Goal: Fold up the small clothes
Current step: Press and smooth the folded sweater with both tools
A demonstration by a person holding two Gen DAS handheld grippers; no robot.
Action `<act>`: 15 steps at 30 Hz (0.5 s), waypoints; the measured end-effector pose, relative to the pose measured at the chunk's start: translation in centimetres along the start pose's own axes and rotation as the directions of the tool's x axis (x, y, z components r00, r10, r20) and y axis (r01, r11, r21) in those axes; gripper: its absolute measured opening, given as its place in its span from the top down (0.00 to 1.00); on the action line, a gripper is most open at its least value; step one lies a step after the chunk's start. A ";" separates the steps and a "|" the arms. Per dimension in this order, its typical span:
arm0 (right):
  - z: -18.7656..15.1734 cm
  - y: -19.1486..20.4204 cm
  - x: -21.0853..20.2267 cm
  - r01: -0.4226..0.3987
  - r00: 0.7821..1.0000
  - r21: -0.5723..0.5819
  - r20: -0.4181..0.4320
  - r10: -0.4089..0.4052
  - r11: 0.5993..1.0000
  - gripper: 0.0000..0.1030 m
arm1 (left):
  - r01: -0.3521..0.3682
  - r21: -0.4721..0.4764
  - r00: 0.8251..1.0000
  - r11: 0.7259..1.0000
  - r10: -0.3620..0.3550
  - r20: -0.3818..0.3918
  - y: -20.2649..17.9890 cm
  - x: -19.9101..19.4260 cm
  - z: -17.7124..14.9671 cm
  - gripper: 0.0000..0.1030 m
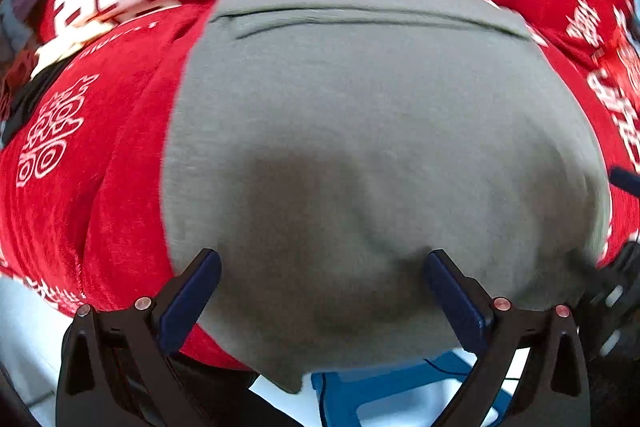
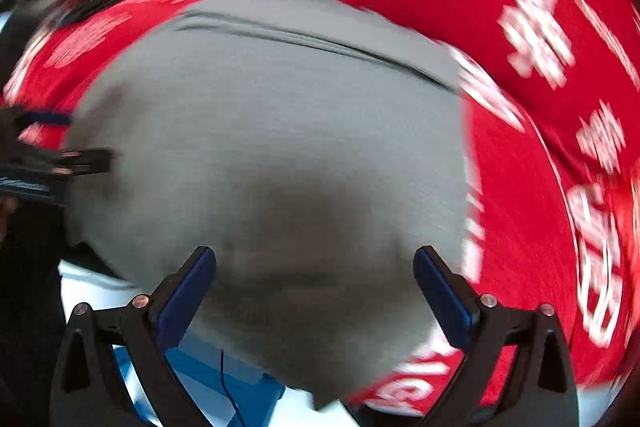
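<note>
Nearest to me in the left view, the left gripper [image 1: 322,263] has its fingers spread wide, with nothing pinched between the blue pads [image 1: 190,301]. Below them, past the table edge, I see a blue stool [image 1: 384,387] on a pale floor.

The right gripper [image 2: 314,259] shows the same: fingers spread wide apart, pads [image 2: 186,297] holding nothing. The right view is blurred by motion, so fine detail is lost to me there.

Just beyond both sets of fingers lies the grey garment [image 1: 360,127], flat on the red cloth [image 1: 100,187] that covers the table. Its near edge hangs slightly over the table edge, with one corner pointing down toward the stool. I cannot tell whether either gripper touches the fabric. In the right view the garment [image 2: 272,115] fills the middle, and the left gripper pokes in at its left edge.

Farther off, a dark seam line runs across the garment near its far edge. Beyond that, the red cloth [image 2: 520,187] carries on with white printed characters.
</note>
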State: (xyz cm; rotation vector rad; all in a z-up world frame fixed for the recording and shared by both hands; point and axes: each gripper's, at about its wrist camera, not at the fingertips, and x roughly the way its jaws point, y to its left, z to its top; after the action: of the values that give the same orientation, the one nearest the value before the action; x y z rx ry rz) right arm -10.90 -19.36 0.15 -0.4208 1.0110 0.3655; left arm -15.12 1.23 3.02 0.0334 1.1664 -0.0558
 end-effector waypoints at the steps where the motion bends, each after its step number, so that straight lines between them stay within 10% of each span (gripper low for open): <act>1: 0.1 1.7 0.4 0.003 1.000 -0.058 0.003 -0.003 0.998 0.03 | -0.005 0.007 1.000 1.000 0.005 -0.007 -0.4 0.2 -0.2 0.01; 15: -3.7 1.7 3.4 0.057 0.995 -0.190 -0.070 -0.071 0.980 0.01 | 0.018 -0.001 0.994 1.000 -0.018 -0.106 0.9 1.6 -1.6 0.01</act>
State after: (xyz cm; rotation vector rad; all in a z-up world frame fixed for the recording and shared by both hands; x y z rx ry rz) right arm -12.79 -19.37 -4.81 -0.6408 1.0386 0.3911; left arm -15.90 2.15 0.95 0.0259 1.2732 -0.0708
